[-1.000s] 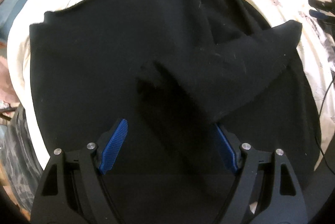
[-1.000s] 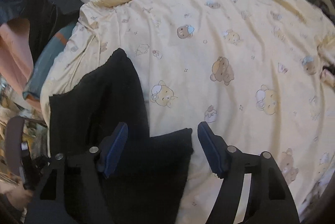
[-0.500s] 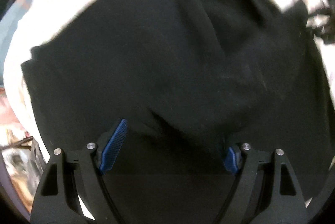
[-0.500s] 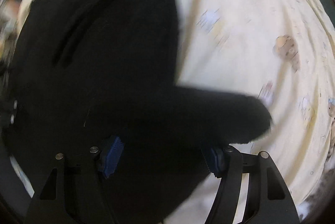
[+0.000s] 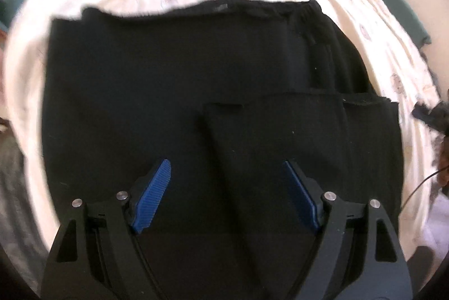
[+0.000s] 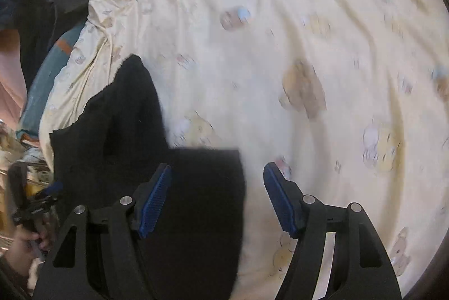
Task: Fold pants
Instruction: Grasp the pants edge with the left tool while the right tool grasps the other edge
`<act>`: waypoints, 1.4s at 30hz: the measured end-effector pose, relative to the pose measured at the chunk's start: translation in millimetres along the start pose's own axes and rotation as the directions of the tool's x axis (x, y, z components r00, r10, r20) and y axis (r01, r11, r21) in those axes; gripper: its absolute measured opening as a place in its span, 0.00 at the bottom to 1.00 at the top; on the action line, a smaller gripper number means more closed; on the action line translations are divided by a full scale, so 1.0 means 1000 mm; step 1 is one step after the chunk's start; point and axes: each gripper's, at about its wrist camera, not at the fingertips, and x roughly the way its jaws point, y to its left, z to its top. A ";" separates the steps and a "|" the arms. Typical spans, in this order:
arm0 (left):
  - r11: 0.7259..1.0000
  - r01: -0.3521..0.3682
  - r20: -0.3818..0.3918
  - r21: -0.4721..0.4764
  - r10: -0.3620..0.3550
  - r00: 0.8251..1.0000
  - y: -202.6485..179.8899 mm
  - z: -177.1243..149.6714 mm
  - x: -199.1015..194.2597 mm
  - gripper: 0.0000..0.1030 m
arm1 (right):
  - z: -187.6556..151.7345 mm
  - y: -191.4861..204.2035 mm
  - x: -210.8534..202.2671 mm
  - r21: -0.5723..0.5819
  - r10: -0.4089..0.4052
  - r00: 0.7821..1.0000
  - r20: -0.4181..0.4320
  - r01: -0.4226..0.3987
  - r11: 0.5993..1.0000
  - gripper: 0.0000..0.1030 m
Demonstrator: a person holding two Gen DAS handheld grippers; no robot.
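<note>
Lying flat on the cream bear-print bedsheet (image 6: 322,53), black knit pants (image 5: 174,92), waistband toward the far side, a folded leg panel crossing nearer. Hovering above, left gripper (image 5: 226,196) and right gripper (image 6: 216,196), both spread wide, gripping nothing (frames blurred). Bare sheet rightward; bed edge at left.

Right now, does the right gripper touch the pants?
Cannot tell. In the right wrist view the right gripper is open with the pants under it, but no gap or contact shows plainly.
</note>
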 end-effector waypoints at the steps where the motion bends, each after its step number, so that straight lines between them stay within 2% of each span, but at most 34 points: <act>1: 0.999 0.042 -0.001 -0.018 -0.042 0.999 0.002 0.000 0.005 0.73 | 0.000 -0.002 0.006 0.004 0.013 1.000 -0.014 -0.013 1.000 0.68; 3: 0.995 0.098 0.008 -0.029 -0.098 0.995 -0.001 0.002 0.016 0.56 | -0.005 0.000 0.015 -0.006 0.006 1.000 -0.019 -0.006 1.000 0.68; 5: 0.993 0.120 0.022 -0.015 -0.120 0.993 -0.007 0.001 0.018 0.43 | -0.006 0.005 0.028 -0.023 -0.024 1.000 -0.019 0.024 0.999 0.68; 7: 0.994 0.111 0.036 0.002 -0.111 0.993 -0.015 0.007 0.024 0.43 | -0.005 0.005 0.039 -0.016 0.006 0.999 -0.036 -0.006 1.000 0.63; 8: 0.993 0.115 0.043 0.001 -0.115 0.992 -0.018 0.008 0.023 0.38 | -0.006 0.010 0.043 -0.040 0.012 0.999 -0.042 -0.014 0.999 0.36; 9: 0.992 0.123 0.052 -0.001 -0.123 0.991 -0.020 0.008 0.021 0.17 | -0.008 0.015 0.043 -0.076 -0.012 0.999 -0.033 0.010 0.997 0.11; 10: 0.993 0.116 0.055 0.006 -0.116 0.992 -0.024 0.012 0.022 0.02 | -0.009 0.023 0.039 -0.124 -0.030 1.000 -0.006 0.029 0.992 0.09; 11: 0.995 0.095 0.060 0.016 -0.096 0.994 -0.026 0.015 0.020 0.02 | -0.012 0.034 0.031 -0.183 -0.030 0.999 0.042 0.037 0.982 0.05; 13: 0.994 0.095 0.082 0.044 -0.099 0.992 -0.034 0.020 0.015 0.02 | -0.015 0.049 0.014 -0.252 -0.037 0.993 0.114 0.065 0.966 0.03; 17: 0.992 0.106 0.153 0.069 -0.116 0.981 -0.031 0.017 -0.018 0.02 | -0.013 0.067 -0.022 -0.323 -0.005 0.981 0.192 0.068 0.944 0.03; 21: 0.982 0.188 0.256 0.029 -0.189 0.948 -0.010 0.016 -0.061 0.02 | 0.007 0.088 -0.049 -0.370 0.071 0.961 0.268 0.034 0.929 0.03; 23: 0.980 0.196 0.304 0.015 -0.191 0.933 -0.001 0.020 -0.075 0.02 | 0.025 0.100 -0.059 -0.392 0.105 0.949 0.297 0.021 0.920 0.03; 26: 0.978 0.210 0.360 -0.020 -0.189 0.914 0.012 0.033 -0.086 0.02 | 0.053 0.119 -0.055 -0.437 0.144 0.944 0.296 0.000 0.899 0.03; 30: 0.981 0.187 0.419 -0.059 -0.146 0.896 0.034 0.051 -0.089 0.02 | 0.098 0.153 -0.019 -0.497 0.125 0.956 0.264 0.024 0.867 0.03; 32: 0.979 0.177 0.419 -0.103 -0.119 0.900 0.052 0.058 -0.081 0.02 | 0.119 0.162 0.005 -0.493 0.138 0.965 0.224 -0.010 0.870 0.03; 34: 0.973 0.165 0.440 -0.161 -0.079 0.894 0.068 0.059 -0.072 0.02 | 0.136 0.176 0.037 -0.509 0.133 0.976 0.174 -0.026 0.860 0.03; 35: 0.967 0.166 0.437 -0.194 -0.067 0.897 0.074 0.059 -0.063 0.02 | 0.142 0.183 0.055 -0.525 0.112 0.982 0.150 -0.017 0.851 0.03; 37: 0.962 0.154 0.404 -0.228 -0.050 0.913 0.083 0.061 -0.043 0.02 | 0.151 0.192 0.095 -0.535 0.063 0.993 0.099 0.000 0.845 0.03; 39: 0.967 0.116 0.388 -0.227 -0.019 0.922 0.086 0.066 -0.027 0.02 | 0.155 0.195 0.134 -0.537 -0.010 0.998 0.065 0.043 0.842 0.03; 41: 0.975 0.102 0.372 -0.196 -0.023 0.928 0.085 0.073 -0.013 0.03 | 0.155 0.191 0.159 -0.516 -0.060 0.998 0.005 0.054 0.855 0.03; 42: 0.980 0.069 0.357 -0.187 0.002 0.934 0.083 0.079 -0.007 0.03 | 0.155 0.188 0.168 -0.508 -0.099 0.995 0.004 0.088 0.857 0.05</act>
